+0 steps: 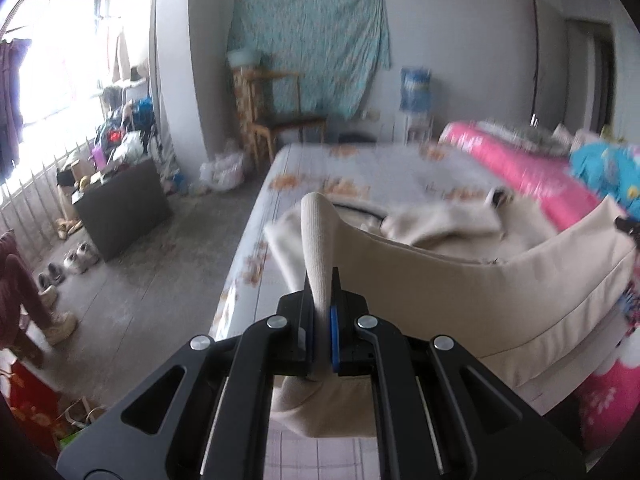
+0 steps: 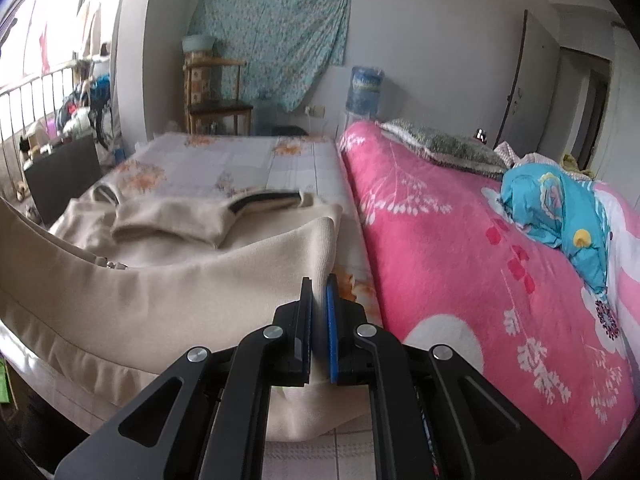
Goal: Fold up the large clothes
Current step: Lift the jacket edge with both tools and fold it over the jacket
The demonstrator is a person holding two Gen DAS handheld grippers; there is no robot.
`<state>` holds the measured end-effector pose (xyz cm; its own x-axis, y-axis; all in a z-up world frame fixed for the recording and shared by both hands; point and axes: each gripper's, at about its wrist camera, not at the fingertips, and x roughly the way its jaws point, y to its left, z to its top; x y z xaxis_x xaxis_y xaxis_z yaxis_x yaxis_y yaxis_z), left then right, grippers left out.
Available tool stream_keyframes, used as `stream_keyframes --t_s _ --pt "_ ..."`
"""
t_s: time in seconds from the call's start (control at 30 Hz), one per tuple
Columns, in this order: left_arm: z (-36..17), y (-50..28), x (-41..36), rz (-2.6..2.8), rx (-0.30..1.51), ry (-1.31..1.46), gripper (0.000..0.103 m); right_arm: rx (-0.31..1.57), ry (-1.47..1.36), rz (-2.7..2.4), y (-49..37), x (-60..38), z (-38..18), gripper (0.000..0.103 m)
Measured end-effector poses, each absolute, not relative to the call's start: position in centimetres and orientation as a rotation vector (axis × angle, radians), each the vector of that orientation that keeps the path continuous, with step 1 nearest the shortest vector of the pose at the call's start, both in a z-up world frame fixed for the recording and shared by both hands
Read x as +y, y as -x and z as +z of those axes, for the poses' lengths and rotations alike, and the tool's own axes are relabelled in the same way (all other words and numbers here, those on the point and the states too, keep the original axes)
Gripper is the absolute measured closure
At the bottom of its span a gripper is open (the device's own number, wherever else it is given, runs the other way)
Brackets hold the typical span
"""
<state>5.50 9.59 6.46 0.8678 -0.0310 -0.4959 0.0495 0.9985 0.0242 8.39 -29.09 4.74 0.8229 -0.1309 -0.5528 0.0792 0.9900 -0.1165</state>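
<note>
A large beige knit garment (image 1: 460, 280) with dark-trimmed cuffs lies on the bed, its sleeves folded across its middle (image 2: 172, 216). My left gripper (image 1: 322, 280) is shut on the ribbed hem at the garment's left corner and holds it lifted above the bed. My right gripper (image 2: 319, 284) is shut on the hem at the right corner (image 2: 320, 240), also raised. The hem stretches between the two grippers as a raised band (image 2: 100, 292).
The bed (image 2: 224, 164) has a pale floral sheet. A pink floral quilt (image 2: 460, 264) lies along its right side with a blue bundle (image 2: 560, 216) and a grey pillow (image 2: 452, 148) on it. A dark cabinet (image 1: 124, 212), shoes (image 1: 80, 260) and a wooden chair (image 1: 276, 120) stand on the left.
</note>
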Motion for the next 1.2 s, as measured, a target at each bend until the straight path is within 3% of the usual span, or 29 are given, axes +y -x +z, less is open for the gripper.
stream_keyframes --t_s 0.2,0.43,0.7,0.77,0.8,0.97,1.1,1.2 --pt "9.6 -7.1 10.4 -0.07 0.426 -0.007 0.098 0.492 0.072 -0.103 -10.4 -30.1 7.8 0.097" --pt "11.0 -14.9 11.9 -0.091 0.439 0.044 0.098 0.473 0.031 -0.06 -18.7 -31.8 8.9 0.097" --pt "4.0 -28.7 13.2 -0.098 0.717 0.079 0.093 0.654 0.01 -0.036 -31.2 -31.8 2.4 0.094" --pt "0.6 -31.3 12.9 -0.062 0.805 0.002 0.087 0.778 0.014 -0.054 -33.8 -32.5 -0.8 0.081" --pt "-0.5 -32.0 13.0 -0.042 0.837 -0.016 0.084 0.83 0.006 -0.07 -34.4 -33.0 -2.1 0.081" --pt "-0.1 -30.2 15.2 -0.018 0.789 0.045 0.069 0.783 -0.039 -0.063 -30.5 -34.6 -1.4 0.078" --pt "2.3 -26.9 15.2 -0.136 0.739 0.094 0.068 0.757 -0.025 0.052 -25.2 -33.9 0.4 0.078" --pt "1.8 -24.9 13.9 -0.257 0.81 0.123 0.068 0.795 -0.035 0.126 -22.4 -33.4 0.1 0.078"
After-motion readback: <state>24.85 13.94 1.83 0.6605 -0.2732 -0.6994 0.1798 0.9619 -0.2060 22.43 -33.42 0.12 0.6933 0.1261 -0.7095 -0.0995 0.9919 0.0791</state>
